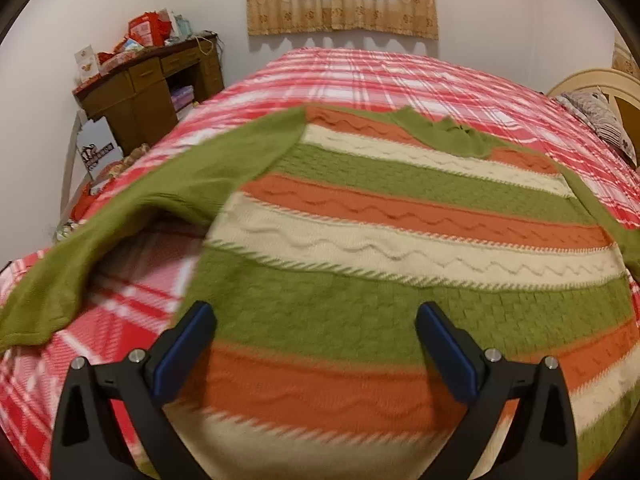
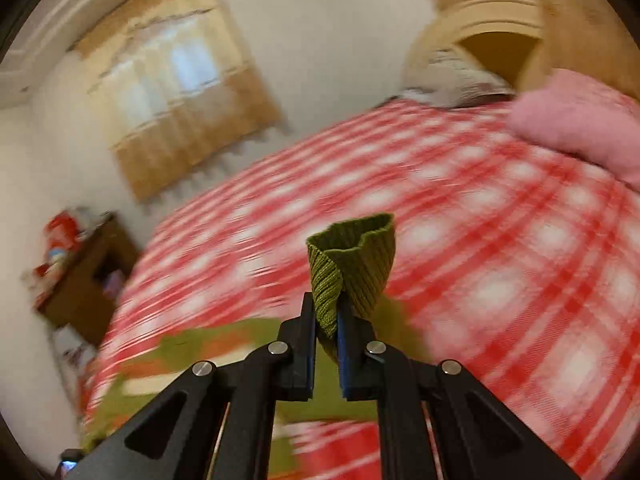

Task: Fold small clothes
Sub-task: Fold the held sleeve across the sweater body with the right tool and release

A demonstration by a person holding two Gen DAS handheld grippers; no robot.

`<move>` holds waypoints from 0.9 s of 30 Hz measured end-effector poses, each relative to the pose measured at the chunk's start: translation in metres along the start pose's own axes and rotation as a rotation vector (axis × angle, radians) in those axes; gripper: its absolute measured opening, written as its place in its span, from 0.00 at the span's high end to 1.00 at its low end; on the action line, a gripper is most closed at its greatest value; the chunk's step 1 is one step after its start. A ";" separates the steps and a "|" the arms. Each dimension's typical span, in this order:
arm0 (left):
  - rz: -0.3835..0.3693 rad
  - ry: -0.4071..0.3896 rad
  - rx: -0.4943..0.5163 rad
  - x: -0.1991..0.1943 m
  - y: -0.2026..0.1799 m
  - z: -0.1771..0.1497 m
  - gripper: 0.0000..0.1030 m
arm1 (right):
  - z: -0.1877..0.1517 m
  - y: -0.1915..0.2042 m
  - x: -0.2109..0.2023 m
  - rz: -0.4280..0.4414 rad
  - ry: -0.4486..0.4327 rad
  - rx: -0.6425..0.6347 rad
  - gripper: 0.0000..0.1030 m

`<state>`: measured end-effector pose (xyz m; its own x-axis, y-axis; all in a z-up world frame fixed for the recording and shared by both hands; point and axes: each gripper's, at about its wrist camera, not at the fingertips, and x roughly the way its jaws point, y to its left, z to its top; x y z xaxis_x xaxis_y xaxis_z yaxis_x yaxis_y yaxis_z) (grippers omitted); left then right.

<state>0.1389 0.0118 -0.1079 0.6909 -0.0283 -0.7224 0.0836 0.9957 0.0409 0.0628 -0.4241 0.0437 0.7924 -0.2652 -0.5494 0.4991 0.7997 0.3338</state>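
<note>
Left wrist view shows the striped sweater (image 1: 400, 216) spread on the bed (image 1: 400, 76), its body flat, one green sleeve (image 1: 132, 216) lifted off the bedspread at the sweater's left. The left hand-held gripper (image 1: 316, 344) hangs wide above the sweater's hem, holding nothing. The right hand-held gripper (image 2: 325, 344) is clamped on a ribbed green cuff (image 2: 352, 264). Folding looks barely begun: sleeves and body remain unfolded.
</note>
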 end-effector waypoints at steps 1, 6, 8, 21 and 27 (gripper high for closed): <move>0.009 -0.019 -0.009 -0.009 0.006 -0.001 0.00 | -0.005 0.021 0.004 0.043 0.013 -0.016 0.92; 0.000 -0.070 -0.074 -0.043 0.049 -0.002 0.00 | -0.049 0.128 0.037 0.220 0.113 -0.111 0.92; 0.005 -0.079 -0.112 -0.052 0.069 -0.002 0.00 | -0.071 0.170 0.053 0.271 0.150 -0.156 0.92; 0.068 -0.084 -0.152 -0.040 0.122 -0.006 0.00 | -0.208 0.308 0.165 0.356 0.351 -0.292 0.92; 0.058 -0.065 -0.158 -0.035 0.129 -0.010 0.00 | -0.246 0.326 0.198 0.499 0.485 -0.292 0.81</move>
<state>0.1181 0.1419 -0.0840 0.7365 0.0293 -0.6759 -0.0681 0.9972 -0.0310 0.2956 -0.0838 -0.1445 0.6229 0.3791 -0.6843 -0.0458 0.8909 0.4519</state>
